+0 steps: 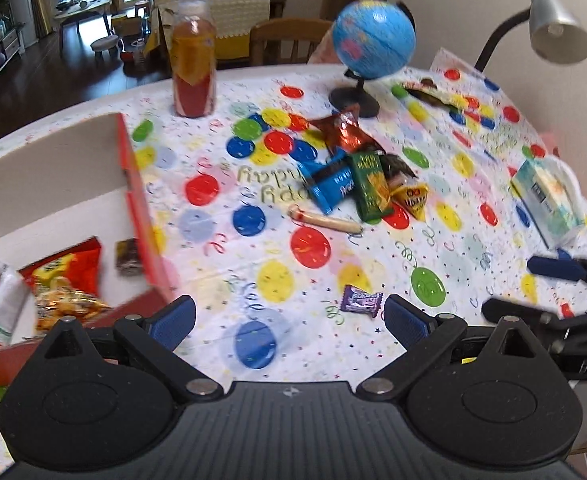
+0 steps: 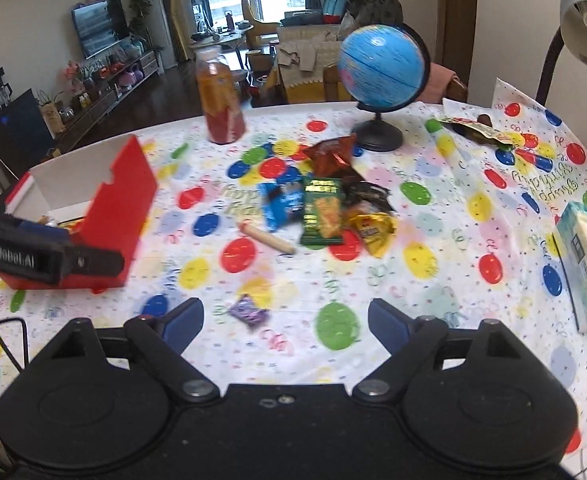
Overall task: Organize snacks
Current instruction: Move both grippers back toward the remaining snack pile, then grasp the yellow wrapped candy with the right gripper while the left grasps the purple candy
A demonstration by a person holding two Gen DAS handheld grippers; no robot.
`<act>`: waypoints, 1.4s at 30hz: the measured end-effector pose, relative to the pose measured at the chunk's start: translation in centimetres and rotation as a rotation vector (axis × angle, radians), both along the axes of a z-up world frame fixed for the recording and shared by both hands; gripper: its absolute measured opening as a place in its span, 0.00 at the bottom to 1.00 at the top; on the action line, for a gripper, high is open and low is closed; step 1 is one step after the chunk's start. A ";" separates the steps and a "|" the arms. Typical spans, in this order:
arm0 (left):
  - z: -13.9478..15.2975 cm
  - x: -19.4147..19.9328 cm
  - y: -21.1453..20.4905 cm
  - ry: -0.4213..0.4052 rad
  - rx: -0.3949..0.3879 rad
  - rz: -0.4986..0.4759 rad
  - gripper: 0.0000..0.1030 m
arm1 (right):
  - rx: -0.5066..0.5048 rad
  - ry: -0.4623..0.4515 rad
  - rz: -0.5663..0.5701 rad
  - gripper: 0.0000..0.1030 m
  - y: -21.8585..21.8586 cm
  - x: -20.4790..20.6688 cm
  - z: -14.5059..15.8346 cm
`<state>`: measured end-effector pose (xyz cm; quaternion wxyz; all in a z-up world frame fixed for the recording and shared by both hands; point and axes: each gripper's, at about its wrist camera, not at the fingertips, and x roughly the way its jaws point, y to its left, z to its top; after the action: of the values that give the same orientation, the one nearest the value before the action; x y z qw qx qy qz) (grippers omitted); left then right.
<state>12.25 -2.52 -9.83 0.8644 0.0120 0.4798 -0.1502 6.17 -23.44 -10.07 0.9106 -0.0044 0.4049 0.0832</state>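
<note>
A red box (image 1: 133, 184) with a white inside stands at the left and holds an orange-red snack bag (image 1: 67, 276) and a small dark snack (image 1: 127, 256). It also shows in the right wrist view (image 2: 121, 208). A pile of snacks lies mid-table: a blue packet (image 1: 329, 184), a green packet (image 1: 371, 186), a yellow packet (image 1: 411, 198), a red-brown bag (image 1: 343, 130). A sausage stick (image 1: 323, 220) and a purple candy (image 1: 360, 300) lie nearer. My left gripper (image 1: 289, 316) is open, just before the candy. My right gripper (image 2: 285, 318) is open above the purple candy (image 2: 248, 311).
A juice bottle (image 1: 194, 60), a globe (image 1: 373, 40) and a desk lamp (image 1: 557, 28) stand at the back. A tissue box (image 1: 549, 204) lies at the right. A balloon-print cloth (image 1: 253, 264) covers the table. The room floor lies beyond the far edge.
</note>
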 end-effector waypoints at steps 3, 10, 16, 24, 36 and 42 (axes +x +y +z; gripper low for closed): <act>-1.2 0.4 -1.8 0.001 0.028 0.007 0.98 | -0.021 -0.002 0.001 0.84 -1.4 1.6 -0.3; -4.2 1.5 -5.7 0.027 0.057 -0.004 0.97 | -0.032 0.018 -0.006 0.74 -4.9 6.7 -2.5; -6.9 2.6 -8.3 0.090 0.091 -0.025 0.97 | -0.051 0.064 0.004 0.65 -6.2 10.4 -5.2; -9.6 4.8 -8.9 0.209 0.088 -0.004 0.79 | -0.046 0.090 0.021 0.52 -6.6 14.6 -7.6; -9.9 4.6 -10.2 0.183 0.112 -0.088 0.51 | -0.072 0.100 0.047 0.42 -5.7 17.5 -9.5; -9.9 4.5 -10.1 0.169 0.110 -0.100 0.30 | -0.056 0.096 0.056 0.35 -5.7 17.6 -9.4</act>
<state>16.73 -12.64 -19.70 0.8103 0.0705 0.5573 -0.1668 23.81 -29.15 -19.52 0.8868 -0.0371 0.4502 0.0974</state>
